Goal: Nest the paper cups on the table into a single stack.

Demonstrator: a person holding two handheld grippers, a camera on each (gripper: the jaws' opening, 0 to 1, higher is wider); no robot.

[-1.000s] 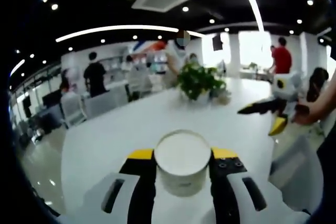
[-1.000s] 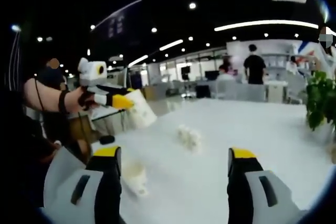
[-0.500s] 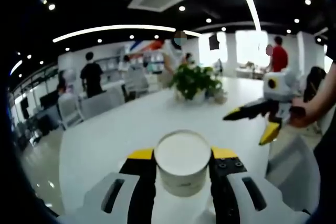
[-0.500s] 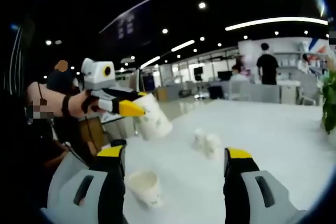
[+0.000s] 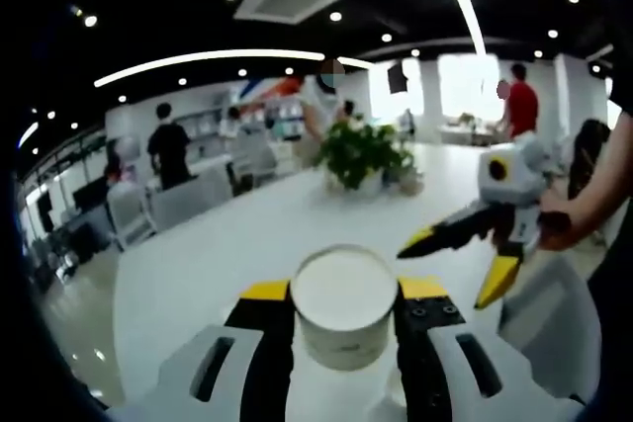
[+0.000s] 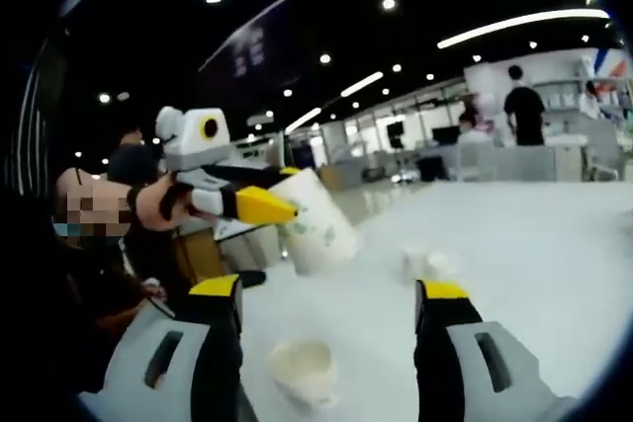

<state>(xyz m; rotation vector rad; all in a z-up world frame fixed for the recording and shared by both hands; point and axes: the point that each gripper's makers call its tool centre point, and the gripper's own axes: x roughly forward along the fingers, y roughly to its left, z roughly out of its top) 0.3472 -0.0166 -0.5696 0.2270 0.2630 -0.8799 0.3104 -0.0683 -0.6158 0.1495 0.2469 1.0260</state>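
Item, left gripper view: your left tool (image 5: pixel 344 305) at lower centre, yellow-tipped jaws closed on a paper cup (image 5: pixel 344 305) whose white mouth faces the lens; you hold it above the white table (image 5: pixel 208 254). Centre, further up the frame: a potted plant (image 5: pixel 364 153) on the table's far part. Right of frame: your right tool (image 5: pixel 457 262), seen side-on, jaws set wide, nothing between them, with your hand (image 5: pixel 556 229) behind it. Item, right gripper view: upper left, your left tool (image 6: pixel 269 195) in your hand (image 6: pixel 158 207), clamping the held cup (image 6: pixel 321 224) by its side; the cup is tilted, lifted off the table (image 6: pixel 534 264). Lower centre, between this view's own jaws, which stand wide and empty: a loose cup (image 6: pixel 304 371), mouth up, on the table. Centre right: a small pale cluster (image 6: pixel 427 264), probably further cups, too blurred to count. Status, judged: early. One cup in hand, none seen nested, no stack begun; the loose cup and the cluster are still to be gathered. Note on views: the left gripper view gives you the cup's open mouth and the plant; the right gripper view gives you the cup's printed side, its tilt, and the cups waiting on the table.
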